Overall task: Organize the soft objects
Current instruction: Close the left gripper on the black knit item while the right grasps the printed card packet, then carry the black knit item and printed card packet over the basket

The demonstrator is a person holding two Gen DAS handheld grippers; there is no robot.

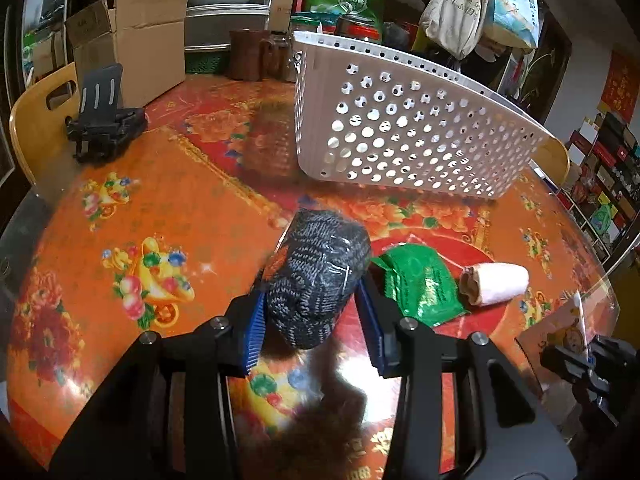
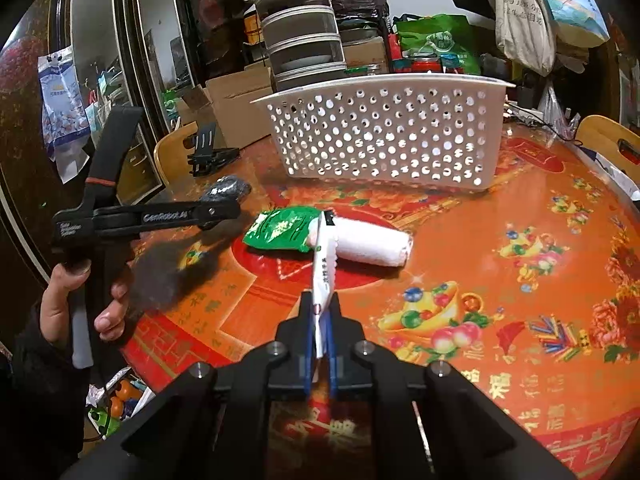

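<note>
While it sits between blue pads, the dark knitted bundle (image 1: 318, 280) is clamped by the left gripper (image 1: 316, 322) low over the orange floral table (image 1: 160, 184). Just to its right lie a green packet (image 1: 420, 284) and a white rolled cloth (image 1: 498, 283), touching each other. Beyond them stands a white perforated basket (image 1: 404, 128). The right gripper (image 2: 320, 344) pinches a thin white sachet (image 2: 325, 276) upright, nearer the camera than the roll.

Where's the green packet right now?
On the table, in front of the white basket: the green packet lies between the left tool's dark knit bundle and the white roll.
</note>
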